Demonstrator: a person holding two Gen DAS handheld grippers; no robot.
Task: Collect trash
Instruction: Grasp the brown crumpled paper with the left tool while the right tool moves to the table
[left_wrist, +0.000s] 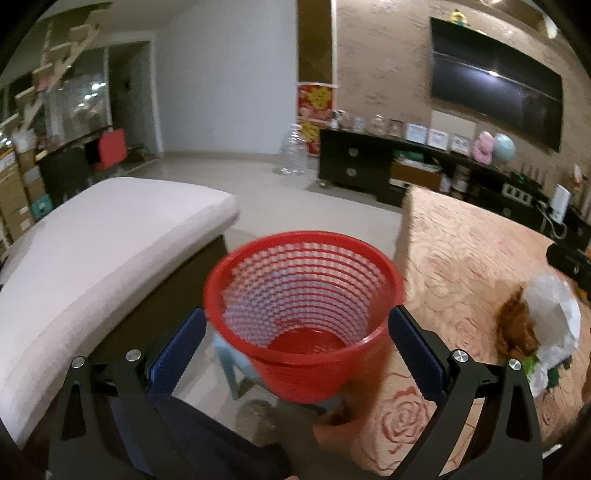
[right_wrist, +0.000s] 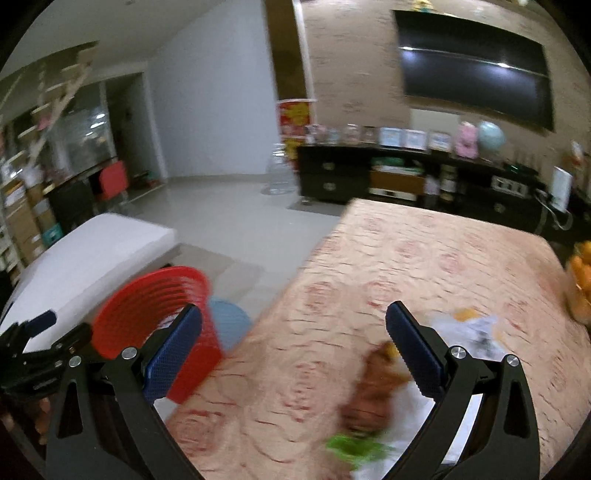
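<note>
While both tongs sit spread apart and hold nothing, we see a bench (right_wrist: 424, 258) under a pink rose-print cloth in a living room with pale floor tiles, a white cushioned seat (left_wrist: 92, 251), a dark TV cabinet (left_wrist: 369, 166) and one wall TV (left_wrist: 495, 85). One red mesh basket (left_wrist: 303, 310) sits tilted on a light blue stool (left_wrist: 232, 369) just beside the bench edge, between the left tongs (left_wrist: 295, 354) fingers' line of sight. One trash pile (right_wrist: 391, 391) lies on the bench near the right tongs (right_wrist: 295, 350): brown scraps, white plastic, a green bit, all blurred. We count one bowl of oranges (right_wrist: 580, 280) at the bench's far right.
</note>
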